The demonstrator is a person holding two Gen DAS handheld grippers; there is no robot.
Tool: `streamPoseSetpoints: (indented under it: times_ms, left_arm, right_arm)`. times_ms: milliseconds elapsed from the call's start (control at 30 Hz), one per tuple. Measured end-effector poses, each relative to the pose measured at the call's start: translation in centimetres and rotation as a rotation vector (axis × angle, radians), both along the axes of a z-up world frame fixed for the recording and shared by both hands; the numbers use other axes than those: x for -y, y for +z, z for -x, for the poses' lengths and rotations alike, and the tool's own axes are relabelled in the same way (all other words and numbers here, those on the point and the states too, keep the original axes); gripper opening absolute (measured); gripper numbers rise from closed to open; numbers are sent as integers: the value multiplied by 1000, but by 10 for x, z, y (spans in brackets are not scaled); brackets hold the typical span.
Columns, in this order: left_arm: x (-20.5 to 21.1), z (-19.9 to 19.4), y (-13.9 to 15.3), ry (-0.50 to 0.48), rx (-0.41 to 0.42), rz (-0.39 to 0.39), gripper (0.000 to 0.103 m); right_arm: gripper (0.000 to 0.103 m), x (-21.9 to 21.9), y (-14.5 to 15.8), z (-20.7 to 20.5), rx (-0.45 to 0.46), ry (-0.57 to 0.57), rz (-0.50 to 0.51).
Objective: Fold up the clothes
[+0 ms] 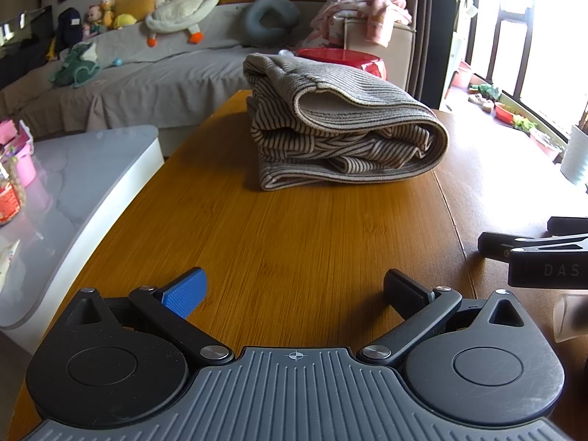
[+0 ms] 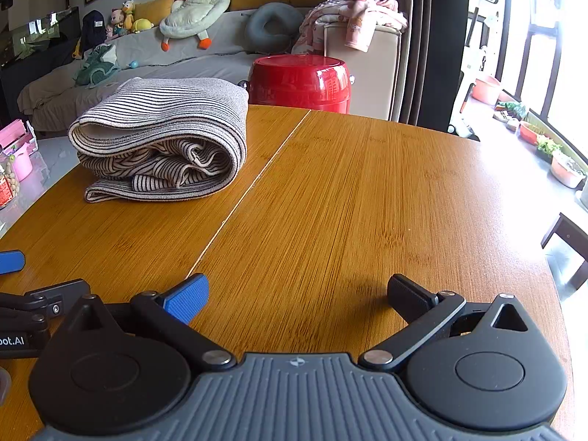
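Observation:
A beige garment with dark stripes lies folded in a thick bundle on the far part of the wooden table. In the right wrist view the garment sits at the far left of the table. My left gripper is open and empty, well short of the garment. My right gripper is open and empty, to the right of the garment and well back from it. Each gripper's body shows at the edge of the other's view.
A red round stool stands past the table's far edge. A grey sofa with plush toys and a pile of pink clothes lies behind. A white marble side table with jars is at the left. Windows are at the right.

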State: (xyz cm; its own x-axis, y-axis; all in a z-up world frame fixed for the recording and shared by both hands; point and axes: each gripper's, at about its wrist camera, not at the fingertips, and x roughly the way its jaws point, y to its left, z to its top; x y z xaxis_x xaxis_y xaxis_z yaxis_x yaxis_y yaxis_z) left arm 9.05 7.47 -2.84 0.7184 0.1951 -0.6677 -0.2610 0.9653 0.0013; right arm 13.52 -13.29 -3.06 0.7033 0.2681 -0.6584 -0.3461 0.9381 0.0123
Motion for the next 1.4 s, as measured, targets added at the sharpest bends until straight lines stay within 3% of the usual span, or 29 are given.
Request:
streamPoseSetpoints:
  times_ms: [1400]
  left_arm:
    - [-4,1,0,28,12,18,103]
  right_arm:
    - [103,-1,-1,6,12,-20,-1]
